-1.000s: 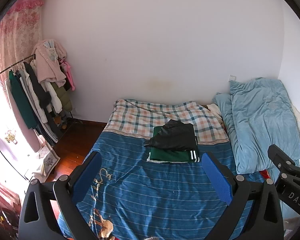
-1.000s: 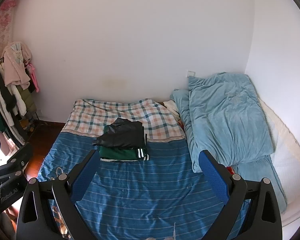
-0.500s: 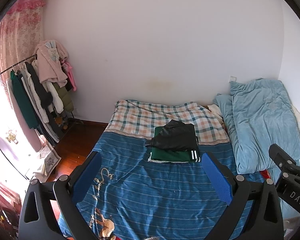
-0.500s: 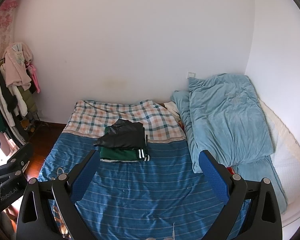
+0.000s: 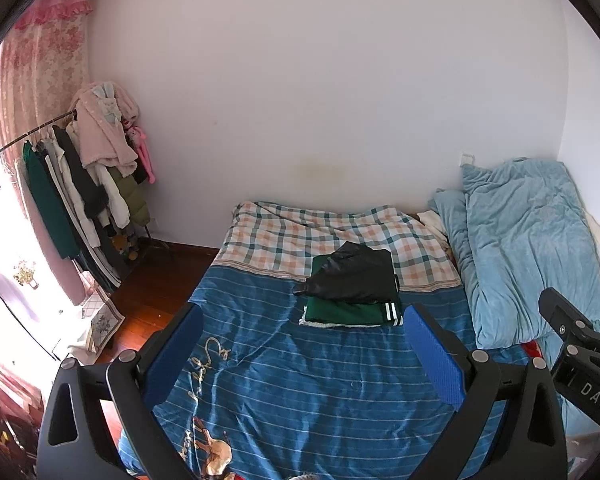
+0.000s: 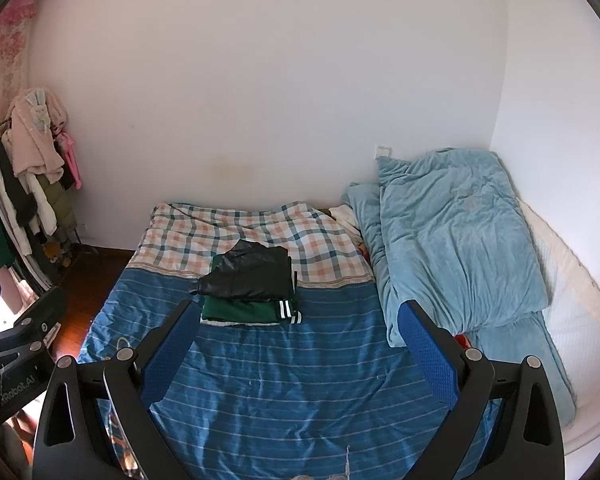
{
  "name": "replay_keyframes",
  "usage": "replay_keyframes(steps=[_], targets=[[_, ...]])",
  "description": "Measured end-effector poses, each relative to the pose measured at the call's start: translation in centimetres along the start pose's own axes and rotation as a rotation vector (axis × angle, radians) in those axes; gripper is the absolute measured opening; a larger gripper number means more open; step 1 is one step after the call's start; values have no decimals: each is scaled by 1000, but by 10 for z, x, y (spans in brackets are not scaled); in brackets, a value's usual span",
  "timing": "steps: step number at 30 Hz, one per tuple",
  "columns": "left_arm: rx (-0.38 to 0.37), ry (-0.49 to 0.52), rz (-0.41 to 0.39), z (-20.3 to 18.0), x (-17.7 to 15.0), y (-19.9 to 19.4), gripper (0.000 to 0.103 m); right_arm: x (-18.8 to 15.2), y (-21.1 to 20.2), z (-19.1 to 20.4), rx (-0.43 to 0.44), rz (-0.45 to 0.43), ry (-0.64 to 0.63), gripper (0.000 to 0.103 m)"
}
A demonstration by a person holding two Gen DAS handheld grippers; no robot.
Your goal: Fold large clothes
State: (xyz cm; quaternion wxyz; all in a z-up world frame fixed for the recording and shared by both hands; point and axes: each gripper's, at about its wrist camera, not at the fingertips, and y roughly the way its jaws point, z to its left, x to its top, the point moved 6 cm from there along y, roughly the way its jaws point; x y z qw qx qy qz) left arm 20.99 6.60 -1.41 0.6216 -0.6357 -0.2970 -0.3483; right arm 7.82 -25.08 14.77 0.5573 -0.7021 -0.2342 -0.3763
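Note:
A folded black garment lies on top of a folded green garment with white stripes, stacked in the middle of the bed; the stack also shows in the right wrist view. My left gripper is open and empty, held well above the near part of the bed, short of the stack. My right gripper is open and empty, also above the near part of the bed. The right gripper's body shows at the right edge of the left wrist view.
The bed has a blue striped sheet and a checked blanket at the far end. A light blue duvet is piled along the right wall. A clothes rack with hanging garments stands left, over a wooden floor.
Both grippers have drifted slightly, so the scene sits a little lower and to the right in the views. The stack has not moved. Both grippers stay open.

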Motion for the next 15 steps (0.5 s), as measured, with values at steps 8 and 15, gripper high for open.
replay_keyframes(steps=[8,15], targets=[[3,-3,-1,2,0,-2,102,0,-3,4,-4,-7,0,101],[5,-2,-2,3,1,-3,102,-3,-4,3,-6,-6,1,101]])
